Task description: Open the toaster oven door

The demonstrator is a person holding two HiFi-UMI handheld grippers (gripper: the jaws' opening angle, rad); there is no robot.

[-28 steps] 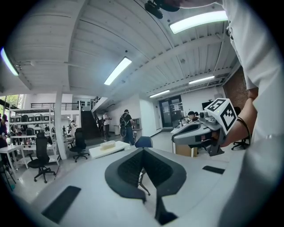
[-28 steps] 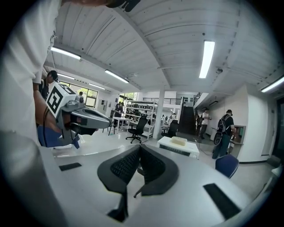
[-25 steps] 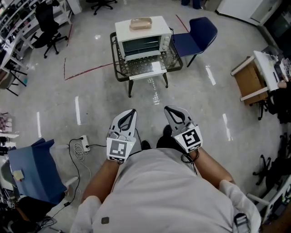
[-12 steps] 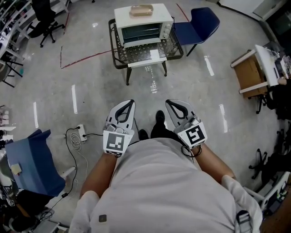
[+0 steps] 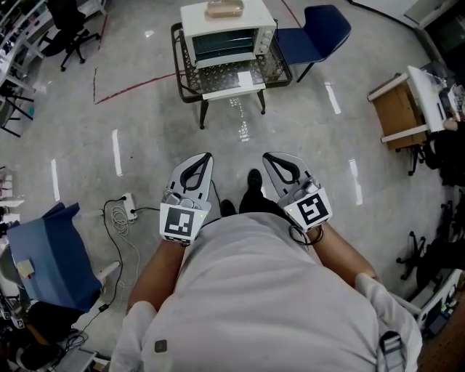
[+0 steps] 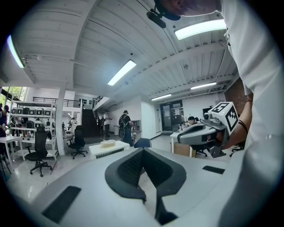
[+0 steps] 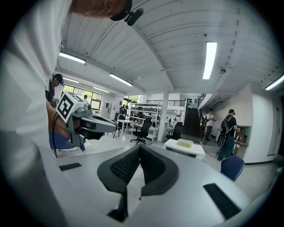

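Note:
The white toaster oven stands on a low metal-framed glass table across the floor, far ahead of me. Its glass door is closed. A tan dish rests on its top. My left gripper and right gripper are held side by side in front of my body, both shut and empty, well short of the table. In the left gripper view the oven shows small beyond the closed left gripper. The right gripper view shows the oven past the closed right gripper.
A blue chair stands right of the table. A wooden desk is at the right. A power strip with cables lies on the floor at left, near another blue seat. Black office chairs are at the far left.
The oven and table sit higher in the head view than a second ago. One shoe has shifted forward. Both grippers stay together in front of the body, still shut.

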